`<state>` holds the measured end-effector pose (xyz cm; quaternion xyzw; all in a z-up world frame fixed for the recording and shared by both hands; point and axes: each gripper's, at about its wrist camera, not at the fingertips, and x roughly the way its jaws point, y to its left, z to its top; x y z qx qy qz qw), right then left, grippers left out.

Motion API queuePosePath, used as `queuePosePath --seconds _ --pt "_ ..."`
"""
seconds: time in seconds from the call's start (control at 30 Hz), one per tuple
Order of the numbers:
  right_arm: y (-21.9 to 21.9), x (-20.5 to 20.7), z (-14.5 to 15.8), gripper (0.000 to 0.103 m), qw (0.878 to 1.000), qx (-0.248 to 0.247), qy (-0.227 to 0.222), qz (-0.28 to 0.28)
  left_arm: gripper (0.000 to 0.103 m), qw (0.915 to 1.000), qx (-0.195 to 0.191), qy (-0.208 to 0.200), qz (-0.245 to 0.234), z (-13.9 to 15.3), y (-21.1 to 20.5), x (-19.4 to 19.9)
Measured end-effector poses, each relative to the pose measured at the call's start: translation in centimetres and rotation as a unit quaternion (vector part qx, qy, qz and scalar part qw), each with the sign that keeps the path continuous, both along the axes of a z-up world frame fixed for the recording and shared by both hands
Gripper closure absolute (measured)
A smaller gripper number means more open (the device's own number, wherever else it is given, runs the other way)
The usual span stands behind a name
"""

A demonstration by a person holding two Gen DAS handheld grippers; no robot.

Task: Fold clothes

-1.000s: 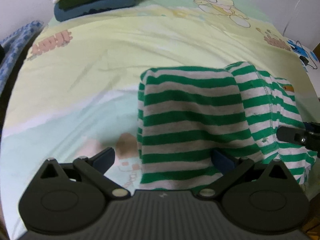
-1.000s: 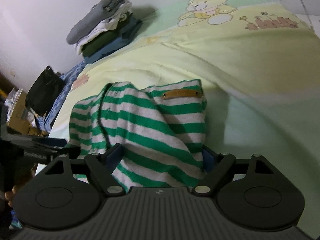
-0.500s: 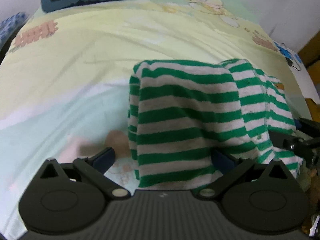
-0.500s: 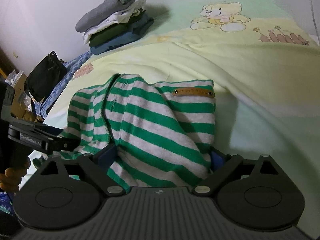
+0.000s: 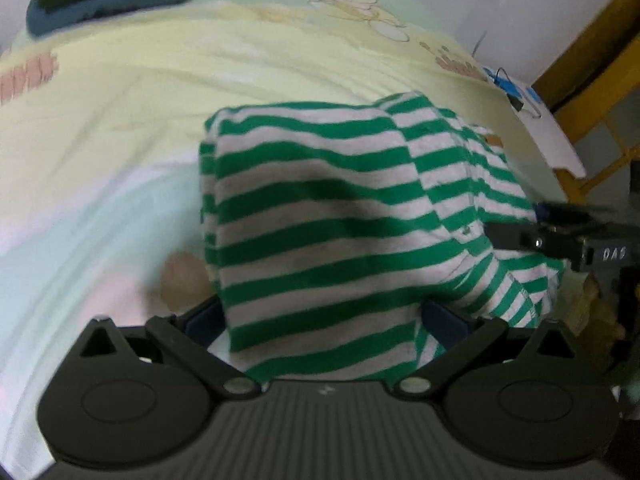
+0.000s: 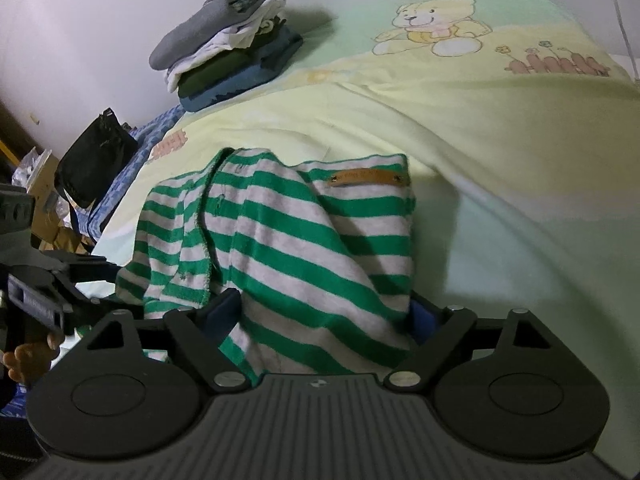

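Note:
A green and white striped garment [image 5: 320,208] lies folded on the bed sheet [image 5: 120,120], its near edge running in between the fingers of both grippers. My left gripper [image 5: 320,316] stands wide, the cloth filling the gap and reaching its left finger [image 5: 204,316]. My right gripper [image 6: 324,312] is also wide and its jaws are closing, with the garment [image 6: 280,240] and its tan label [image 6: 368,178] between and ahead of them. I see no squeeze in the cloth. Each gripper shows in the other's view: the right gripper [image 5: 532,224] and the left gripper [image 6: 80,280].
A pile of folded clothes [image 6: 228,48] sits at the far corner of the bed by the wall. A black bag [image 6: 96,156] and boxes stand off the bed's left side. A hand [image 6: 24,356] holds the left tool. Yellow frame [image 5: 592,80] at right.
The left view has tipped and turned, so the garment now sits closer and its edge reaches the left finger. The right view first swung a little, then held still.

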<state>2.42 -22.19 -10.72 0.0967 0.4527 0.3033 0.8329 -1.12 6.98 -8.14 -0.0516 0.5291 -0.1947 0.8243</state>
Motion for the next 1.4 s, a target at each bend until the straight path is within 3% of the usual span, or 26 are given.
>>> queuePosePath --seconds 0.1,0.23,0.37,0.47,0.53,0.6,0.7,0.83,0.97,1.03,1.07,1.23,1.3,1.4 --pt "0.4 0.1 0.0 0.018 1.000 0.000 -0.003 0.003 0.001 1.0000 0.004 -0.007 -0.006 -0.3 -0.1 0.0" --pt "0.0 0.1 0.1 0.034 1.000 0.018 0.013 0.002 0.003 0.9998 -0.021 0.007 0.002 -0.2 0.7 0.4" --pt "-0.1 -0.1 0.5 0.040 0.999 0.019 0.016 0.021 0.004 0.9997 -0.026 0.000 0.002 -0.2 0.1 0.4" --pt "-0.2 0.2 -0.2 0.030 0.999 0.027 0.027 0.004 0.006 0.9996 -0.015 -0.022 0.002 -0.2 -0.3 0.0" --pt "0.3 -0.2 -0.4 0.018 0.999 0.029 0.015 0.005 0.007 0.9994 -0.008 -0.034 0.000 -0.2 -0.4 -0.4" --pt "1.3 -0.9 -0.4 0.015 1.000 0.009 -0.008 0.014 0.008 0.9992 -0.010 -0.037 0.007 -0.2 -0.3 -0.6" --pt "2.8 -1.8 0.0 0.029 0.998 -0.046 -0.044 0.026 0.018 0.9987 0.004 -0.049 0.012 0.2 -0.9 -0.8" --pt "3.1 -2.9 1.2 0.051 0.993 -0.076 -0.085 0.033 0.036 0.9959 0.034 -0.084 0.000 1.1 -2.5 -1.9" --pt "4.3 -4.6 2.1 0.056 0.982 -0.124 -0.135 0.044 0.051 0.9954 0.034 -0.090 0.006 1.7 -2.6 -2.9" --pt "5.0 -5.8 2.7 0.056 0.973 -0.148 -0.170 0.057 0.053 0.9956 0.031 -0.088 0.010 2.2 -2.5 -3.4" --pt "5.2 -6.4 2.9 0.056 0.968 -0.158 -0.185 0.063 0.054 0.9954 0.031 -0.090 0.011 2.5 -2.5 -3.8" --pt "5.0 -7.9 2.9 0.056 0.968 -0.148 -0.185 0.078 0.054 0.9948 0.041 -0.092 0.017 2.6 -2.1 -5.4" --pt "5.0 -7.5 2.1 0.054 0.971 -0.151 -0.164 0.081 0.050 0.9947 0.048 -0.089 0.020 2.3 -2.1 -5.3" --pt "4.3 -6.3 1.6 0.043 0.983 -0.121 -0.127 0.059 0.037 0.9939 0.062 -0.090 0.018 1.8 -2.5 -5.3"
